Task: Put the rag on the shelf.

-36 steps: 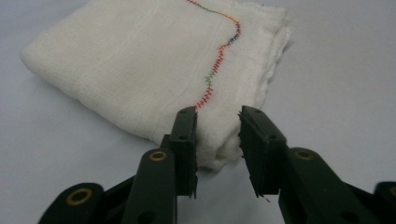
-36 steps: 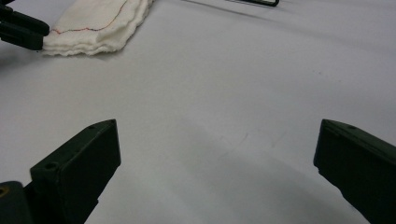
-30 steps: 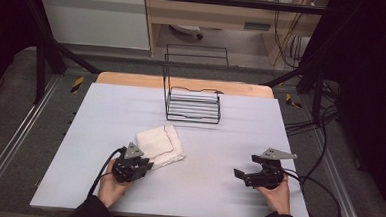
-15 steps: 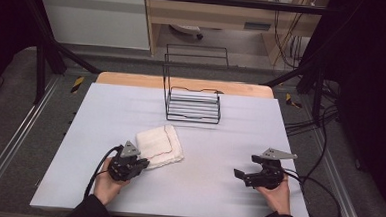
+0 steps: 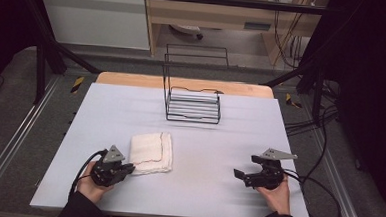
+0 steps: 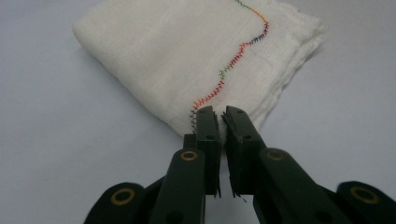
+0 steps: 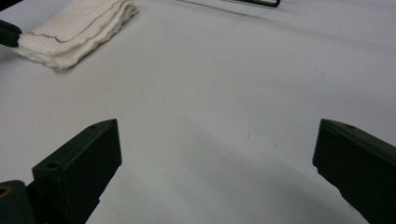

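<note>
left tongs [image 6: 222,122] nearly pressed together at folded white cloth [image 6: 187,56] corner, right tongs [image 7: 217,154] spread above table [image 7: 233,84]

no readable text, labels or numbers anywhere

Two forearms in dark sleeves come in from the near edge of the high view, each hand holding a black gripper low over the table. The left hand [image 5: 90,187] is at near left; the left gripper [image 6: 220,122] points right and slightly away, its jaws pressed almost together with a thin slit between them. The right hand [image 5: 275,195] is at near right; the right gripper [image 7: 215,154] points left, its jaws spread wide apart. The two grippers are well apart.
</note>
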Motion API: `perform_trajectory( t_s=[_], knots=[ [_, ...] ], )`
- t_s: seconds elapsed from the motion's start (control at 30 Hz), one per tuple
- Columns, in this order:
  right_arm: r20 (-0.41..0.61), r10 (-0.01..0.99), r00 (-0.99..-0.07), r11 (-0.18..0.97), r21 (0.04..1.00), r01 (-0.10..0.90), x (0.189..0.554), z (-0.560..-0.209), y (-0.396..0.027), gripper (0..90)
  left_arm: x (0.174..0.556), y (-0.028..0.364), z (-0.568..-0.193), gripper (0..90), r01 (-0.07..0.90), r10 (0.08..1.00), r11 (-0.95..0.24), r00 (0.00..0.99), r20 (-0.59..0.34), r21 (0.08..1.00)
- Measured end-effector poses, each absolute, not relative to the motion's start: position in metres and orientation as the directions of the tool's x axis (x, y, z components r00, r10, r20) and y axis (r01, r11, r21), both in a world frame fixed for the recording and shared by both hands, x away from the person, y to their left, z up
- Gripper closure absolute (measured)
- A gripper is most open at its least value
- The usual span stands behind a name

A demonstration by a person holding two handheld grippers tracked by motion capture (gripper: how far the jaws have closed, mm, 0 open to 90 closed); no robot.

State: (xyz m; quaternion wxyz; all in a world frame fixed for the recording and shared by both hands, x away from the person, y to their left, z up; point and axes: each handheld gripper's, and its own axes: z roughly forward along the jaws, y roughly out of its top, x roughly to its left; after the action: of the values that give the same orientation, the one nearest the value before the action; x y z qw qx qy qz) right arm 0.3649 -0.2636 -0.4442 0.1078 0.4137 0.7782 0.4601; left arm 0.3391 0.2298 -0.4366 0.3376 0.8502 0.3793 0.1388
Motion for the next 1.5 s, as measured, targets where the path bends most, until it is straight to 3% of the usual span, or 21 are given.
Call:
perform_trajectory(
  t_s=[0.2,0.33,0.53,0.63,0.77,0.93,1.1,1.5],
  knots=[
    [0.217,0.746,-0.63,0.232,0.802,0.551,0.365,-0.445,-0.262,1.7,0.339,0.232,-0.434,80.9,0.548,0.737,-0.479,0.676,-0.026,0.686],
    [0.219,0.748,-0.627,0.228,0.802,0.552,0.365,-0.444,-0.262,1.8,0.34,0.234,-0.427,68.2,0.541,0.746,-0.443,0.665,-0.041,0.715],
    [0.213,0.745,-0.632,0.236,0.803,0.548,0.365,-0.445,-0.262,1.7,0.356,0.241,-0.417,41.3,0.544,0.785,-0.382,0.618,-0.049,0.747],
    [0.215,0.746,-0.63,0.234,0.801,0.55,0.365,-0.445,-0.261,1.7,0.372,0.245,-0.415,32.5,0.566,0.808,-0.345,0.585,-0.07,0.749],
    [0.214,0.748,-0.629,0.233,0.802,0.55,0.366,-0.445,-0.261,1.7,0.391,0.249,-0.415,27.3,0.589,0.837,-0.307,0.541,-0.082,0.748],
    [0.217,0.748,-0.628,0.233,0.799,0.554,0.366,-0.445,-0.26,1.7,0.413,0.249,-0.423,31.0,0.62,0.862,-0.271,0.497,-0.1,0.736],
    [0.207,0.744,-0.635,0.244,0.8,0.547,0.366,-0.444,-0.256,1.7,0.428,0.249,-0.432,44.1,0.635,0.876,-0.265,0.473,-0.095,0.726],
    [0.198,0.733,-0.651,0.265,0.797,0.542,0.369,-0.443,-0.244,1.6,0.443,0.241,-0.447,63.5,0.67,0.872,-0.219,0.461,-0.167,0.709]
  ],
)
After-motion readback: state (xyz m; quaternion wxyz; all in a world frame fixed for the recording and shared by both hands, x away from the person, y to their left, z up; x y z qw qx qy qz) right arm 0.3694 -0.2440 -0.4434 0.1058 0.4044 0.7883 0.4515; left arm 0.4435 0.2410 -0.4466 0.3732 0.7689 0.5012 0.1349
